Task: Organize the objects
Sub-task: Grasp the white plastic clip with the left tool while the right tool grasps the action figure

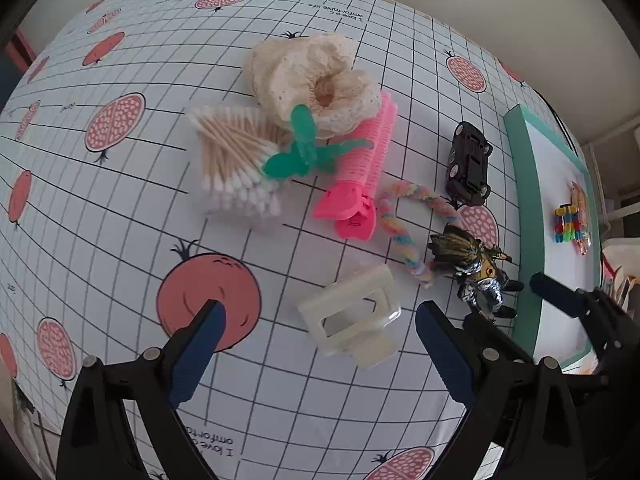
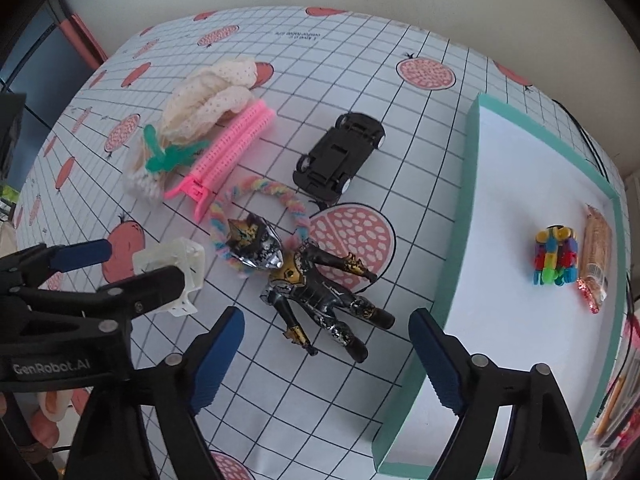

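Observation:
A translucent white plastic clip [image 1: 352,316] lies on the tablecloth, and my left gripper [image 1: 319,310] stands open with a finger on each side of it. From the right wrist view the clip [image 2: 176,256] also sits between those left fingers [image 2: 84,254]. A black, silver and gold action figure [image 2: 316,280] lies on its back beside the teal tray [image 2: 460,216]. My right gripper [image 2: 326,316] is open just in front of the figure's legs, holding nothing. In the left wrist view the figure [image 1: 476,268] is at the right.
Further back lie a cream lace cloth [image 1: 316,80], cotton swabs [image 1: 236,164], a green plastic piece [image 1: 308,148], a pink hair clip [image 1: 360,172], a pastel twisted rope [image 1: 404,216] and an overturned black toy car [image 2: 340,156]. The tray holds a colourful block toy [image 2: 556,256] and a wrapped snack [image 2: 596,256].

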